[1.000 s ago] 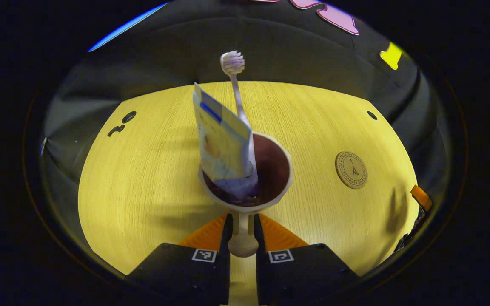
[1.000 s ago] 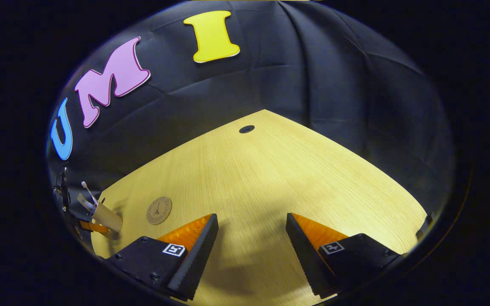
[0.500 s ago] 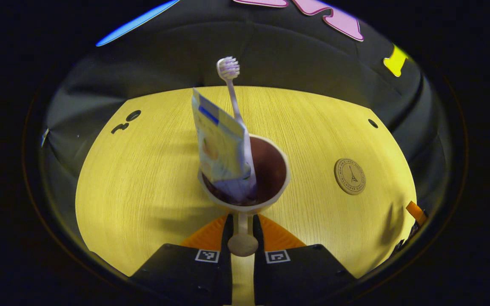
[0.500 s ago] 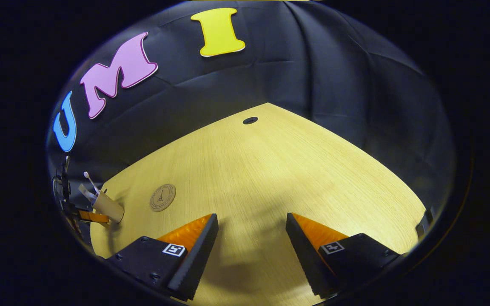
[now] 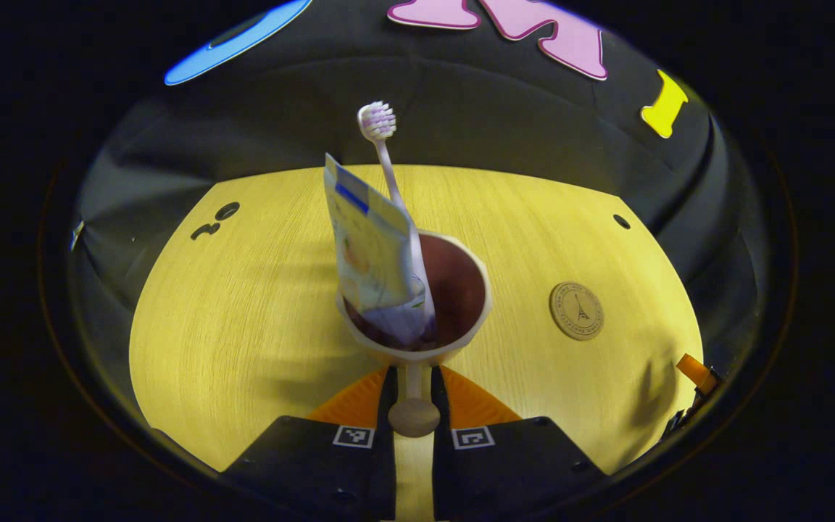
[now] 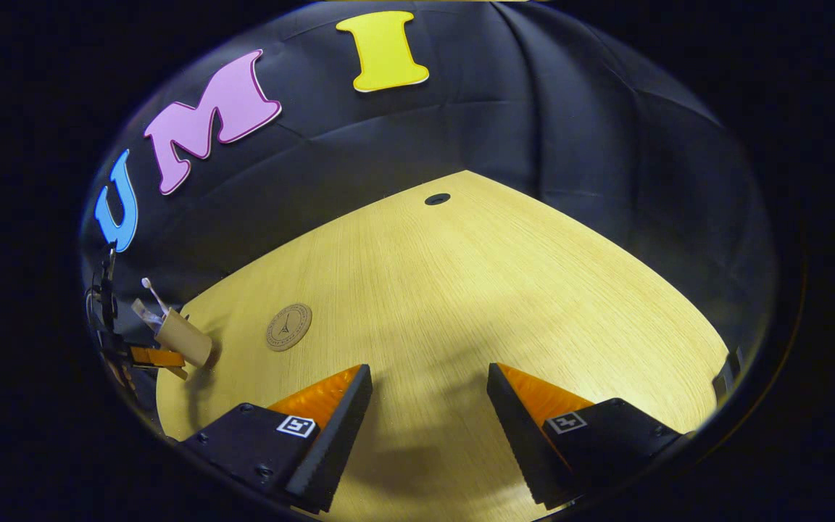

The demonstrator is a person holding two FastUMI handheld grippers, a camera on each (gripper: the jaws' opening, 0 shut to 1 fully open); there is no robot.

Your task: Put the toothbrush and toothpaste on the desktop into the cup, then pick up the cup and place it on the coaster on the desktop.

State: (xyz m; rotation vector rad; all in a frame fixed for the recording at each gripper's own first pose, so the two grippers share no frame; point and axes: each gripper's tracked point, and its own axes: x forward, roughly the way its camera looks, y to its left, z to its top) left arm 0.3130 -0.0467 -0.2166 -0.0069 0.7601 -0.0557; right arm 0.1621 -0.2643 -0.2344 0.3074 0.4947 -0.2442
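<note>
My left gripper (image 5: 412, 395) is shut on the handle of a beige cup (image 5: 461, 344), held above the wooden table (image 5: 243, 304). A toothbrush (image 5: 381, 141) and a toothpaste tube (image 5: 367, 239) stand inside the cup. A round brown coaster (image 5: 576, 310) lies on the table to the right of the cup. In the right gripper view the cup (image 6: 182, 338) hangs at the far left in the left gripper (image 6: 148, 357), with the coaster (image 6: 288, 327) beside it. My right gripper (image 6: 428, 406) stands open over bare table.
Black cloth walls close in the table on its far sides. Small dark holes (image 5: 227, 211) (image 5: 621, 221) sit near the back corners of the table, one of them (image 6: 436, 199) in the right gripper view. A part of the right gripper (image 5: 693, 371) shows at the table's right edge.
My left gripper has carried the cup rightwards, so the coaster has drawn closer to it. The right gripper has stayed open and shifted only slightly.
</note>
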